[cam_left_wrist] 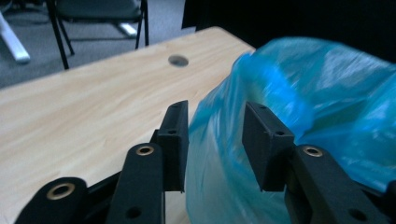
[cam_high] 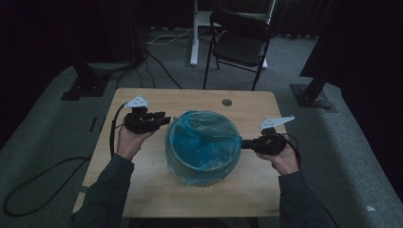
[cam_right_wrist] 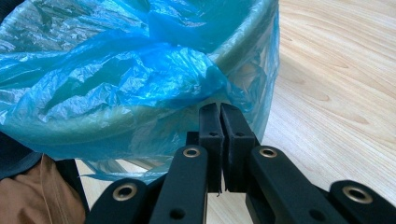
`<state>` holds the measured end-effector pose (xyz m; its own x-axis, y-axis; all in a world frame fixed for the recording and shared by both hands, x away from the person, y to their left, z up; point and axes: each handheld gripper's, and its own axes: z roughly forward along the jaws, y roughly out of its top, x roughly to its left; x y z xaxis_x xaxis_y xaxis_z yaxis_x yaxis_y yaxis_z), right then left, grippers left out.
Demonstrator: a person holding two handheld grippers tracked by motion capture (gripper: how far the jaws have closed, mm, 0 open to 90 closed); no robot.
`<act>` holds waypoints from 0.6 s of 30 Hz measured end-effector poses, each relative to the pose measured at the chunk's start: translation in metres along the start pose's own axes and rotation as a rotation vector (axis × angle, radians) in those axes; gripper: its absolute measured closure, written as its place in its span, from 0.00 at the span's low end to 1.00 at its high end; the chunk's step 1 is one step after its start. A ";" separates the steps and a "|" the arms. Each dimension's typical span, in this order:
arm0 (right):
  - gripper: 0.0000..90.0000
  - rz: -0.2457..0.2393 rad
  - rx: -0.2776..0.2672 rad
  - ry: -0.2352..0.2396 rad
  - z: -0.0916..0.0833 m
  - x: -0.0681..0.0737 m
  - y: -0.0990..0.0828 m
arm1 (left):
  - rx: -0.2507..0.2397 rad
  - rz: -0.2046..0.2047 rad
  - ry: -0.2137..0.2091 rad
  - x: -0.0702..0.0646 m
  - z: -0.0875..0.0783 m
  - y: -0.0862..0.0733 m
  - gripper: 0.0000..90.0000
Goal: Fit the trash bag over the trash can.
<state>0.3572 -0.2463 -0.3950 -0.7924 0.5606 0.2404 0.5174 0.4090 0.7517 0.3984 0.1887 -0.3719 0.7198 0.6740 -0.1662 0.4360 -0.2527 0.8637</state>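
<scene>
The desk (cam_high: 142,190) carries a round bin (cam_high: 202,164) at its centre, lined with a blue plastic bag (cam_high: 204,137) whose top is folded out over the rim.

The bin looks like a light, thin-walled pail, stiff enough to hold its shape but probably easy to slide or tip if the liner is tugged sideways. The bag is thin, crinkled film: soft, slippery, quick to slip out of a loose pinch and liable to tear under a hard pull. The best hold would seem to be the doubled film at the rim, not the slack inner folds.

The right gripper (cam_high: 247,143), at the bin's 3 o'clock, has its jaws pressed together where the film hangs over the rim; whether they pinch any of it cannot be told.

The left gripper (cam_high: 161,118), near 10 o'clock, holds its jaws parted, the bag's edge showing between them, untouched.
</scene>
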 end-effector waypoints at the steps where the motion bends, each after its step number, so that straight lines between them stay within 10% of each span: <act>1: 0.98 0.001 -0.003 -0.001 0.000 0.000 0.000 | -0.006 0.005 -0.002 -0.002 -0.001 0.003 0.66; 18: 0.99 0.002 -0.018 0.003 -0.001 0.000 -0.002 | 0.007 0.152 -0.120 -0.048 0.014 0.044 0.65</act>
<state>0.3561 -0.2474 -0.3959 -0.7922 0.5592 0.2442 0.5133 0.3942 0.7623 0.3908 0.1360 -0.3322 0.8369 0.5399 -0.0897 0.3204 -0.3503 0.8801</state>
